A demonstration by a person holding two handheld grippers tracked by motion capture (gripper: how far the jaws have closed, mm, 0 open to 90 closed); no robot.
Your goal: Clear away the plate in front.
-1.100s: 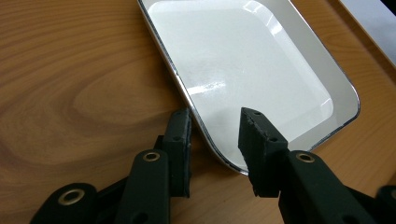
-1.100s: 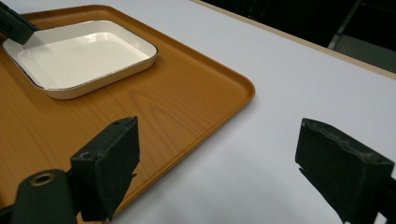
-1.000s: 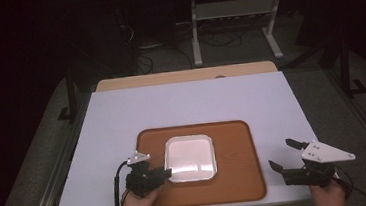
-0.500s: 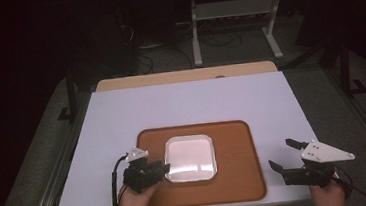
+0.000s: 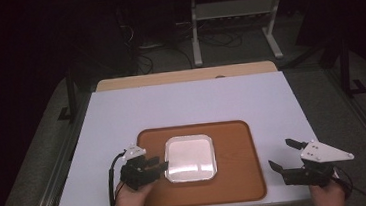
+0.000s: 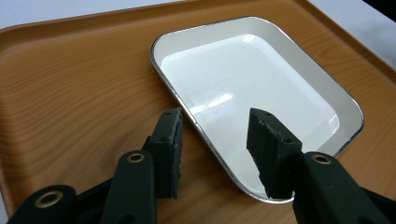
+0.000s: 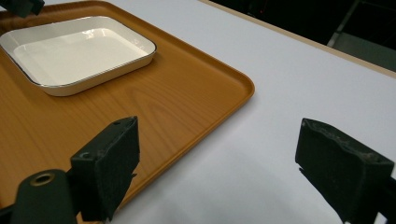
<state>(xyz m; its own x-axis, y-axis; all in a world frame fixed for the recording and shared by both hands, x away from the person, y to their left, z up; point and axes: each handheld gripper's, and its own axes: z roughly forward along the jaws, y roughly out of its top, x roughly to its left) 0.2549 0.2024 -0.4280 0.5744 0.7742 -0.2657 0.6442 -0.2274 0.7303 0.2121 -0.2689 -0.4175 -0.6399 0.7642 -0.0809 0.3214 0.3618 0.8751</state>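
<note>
As its jaws were just opening astride the white enamel dish's [image 6: 252,93] rim, the left gripper [image 5: 151,167] hovered at the wooden tray's [image 5: 238,178] centre; right gripper [image 5: 288,155] gaped wide at three o'clock.

The left gripper [image 5: 160,164], held in the left hand [image 5: 129,198] at the near left corner of the tray [image 5: 238,188], points toward the tray's middle with jaws that have just been opening and grip nothing, while the right gripper [image 5: 283,155] hovers right of the tray, jaws spread wide.
</note>
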